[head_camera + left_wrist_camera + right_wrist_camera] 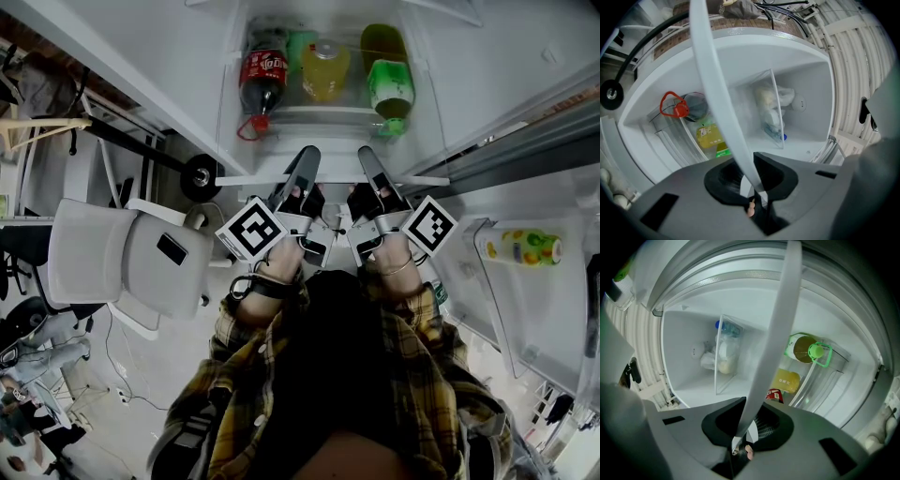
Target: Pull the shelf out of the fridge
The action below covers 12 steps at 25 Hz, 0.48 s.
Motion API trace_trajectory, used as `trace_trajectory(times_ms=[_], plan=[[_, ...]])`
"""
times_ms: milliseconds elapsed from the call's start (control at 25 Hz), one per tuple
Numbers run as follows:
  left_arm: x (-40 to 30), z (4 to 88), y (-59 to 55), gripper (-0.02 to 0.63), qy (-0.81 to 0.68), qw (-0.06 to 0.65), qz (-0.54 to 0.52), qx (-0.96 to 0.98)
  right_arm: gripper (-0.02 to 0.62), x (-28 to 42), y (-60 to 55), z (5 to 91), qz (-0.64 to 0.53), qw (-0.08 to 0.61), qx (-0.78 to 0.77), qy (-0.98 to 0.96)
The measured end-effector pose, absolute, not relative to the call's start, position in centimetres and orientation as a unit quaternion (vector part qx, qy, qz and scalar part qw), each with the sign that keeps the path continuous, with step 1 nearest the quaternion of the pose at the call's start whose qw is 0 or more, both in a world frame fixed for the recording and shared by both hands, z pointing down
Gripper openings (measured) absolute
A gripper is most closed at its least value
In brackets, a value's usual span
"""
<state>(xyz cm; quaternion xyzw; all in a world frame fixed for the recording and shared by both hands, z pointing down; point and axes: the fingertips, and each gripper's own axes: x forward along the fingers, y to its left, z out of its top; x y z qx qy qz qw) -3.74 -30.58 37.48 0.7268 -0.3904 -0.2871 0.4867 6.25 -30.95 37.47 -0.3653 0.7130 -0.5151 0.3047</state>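
The fridge shelf is a clear glass pane with a white front strip (246, 178); bottles show through it from below. Both grippers reach side by side to that strip. My left gripper (305, 157) is shut on the strip left of its middle. In the left gripper view the white strip (717, 89) runs down into the closed jaws (755, 187). My right gripper (368, 157) is shut on the strip just to the right. In the right gripper view the strip (776, 329) ends pinched at the jaws (740, 438).
Under the shelf lie a cola bottle (262, 75), a yellow bottle (325, 67) and a green bottle (389, 89) in a clear bin. The open door rack at right holds a small bottle (525, 247). A white chair (122, 253) stands at left.
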Motion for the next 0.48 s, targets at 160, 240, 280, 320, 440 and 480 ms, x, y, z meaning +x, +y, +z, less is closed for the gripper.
trace_trajectory(times_ms=[160,240,280,320,440,480], plan=[[-4.2,38.9,-30.1,0.055,-0.416,0.505,-0.265,0.709,0.049,6.3,-30.9,37.5,-0.515,0.303,-0.366,0.714],[-4.2,38.9,-30.1,0.055,-0.415,0.506,-0.266,0.707,0.049,6.3,-30.9,37.5,-0.515,0.303,-0.365,0.714],[-4.3,39.0,-30.1,0.055,-0.417,0.506,-0.264,0.708,0.049,6.3,-30.9,37.4,-0.516,0.304,-0.364,0.713],[-4.3,39.0,-30.1,0.055,-0.419,0.505,-0.262,0.708,0.049,6.2,-30.9,37.4,-0.516,0.304,-0.364,0.713],[-4.3,38.9,-30.2,0.055,-0.416,0.505,-0.266,0.708,0.049,6.2,-31.0,37.4,-0.516,0.303,-0.364,0.714],[-4.2,38.7,-30.2,0.055,-0.413,0.503,-0.269,0.710,0.049,6.2,-31.0,37.4,-0.516,0.302,-0.364,0.714]])
